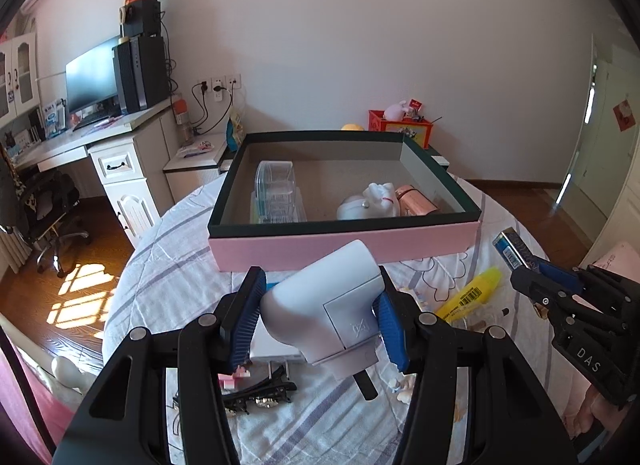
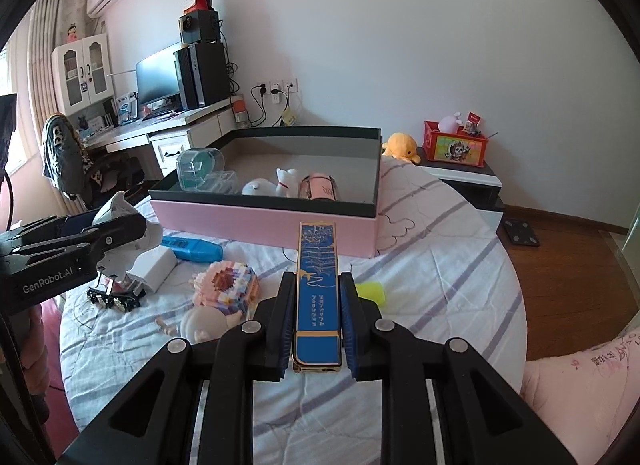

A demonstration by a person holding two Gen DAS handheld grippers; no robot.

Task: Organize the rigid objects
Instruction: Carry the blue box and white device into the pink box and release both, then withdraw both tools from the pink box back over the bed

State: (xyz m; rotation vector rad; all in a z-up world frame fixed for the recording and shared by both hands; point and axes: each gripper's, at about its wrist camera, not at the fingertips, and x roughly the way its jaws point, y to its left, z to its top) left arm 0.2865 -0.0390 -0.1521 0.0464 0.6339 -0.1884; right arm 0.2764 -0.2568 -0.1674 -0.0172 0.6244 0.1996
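My left gripper (image 1: 320,281) is shut on a white hair-dryer-like device (image 1: 332,305) with a short black stub, held above the bed. It also shows in the right wrist view as the white device (image 2: 116,205) in the left gripper (image 2: 120,225). My right gripper (image 2: 317,279) is shut on a long blue box with gold trim (image 2: 318,265), pointing toward the pink storage box (image 2: 264,225). That pink box (image 1: 348,245) has a dark green rim and holds a clear plastic organizer (image 1: 276,193), a white figurine (image 1: 370,203) and a pink canister (image 1: 416,203).
Loose on the striped bed cover lie a yellow highlighter (image 1: 472,293), black hair clips (image 1: 256,393), a white adapter (image 2: 156,265), a blue case (image 2: 192,249), a pastel block model (image 2: 226,285) and a small doll (image 2: 200,325). A desk stands at left and a nightstand (image 2: 460,177) behind.
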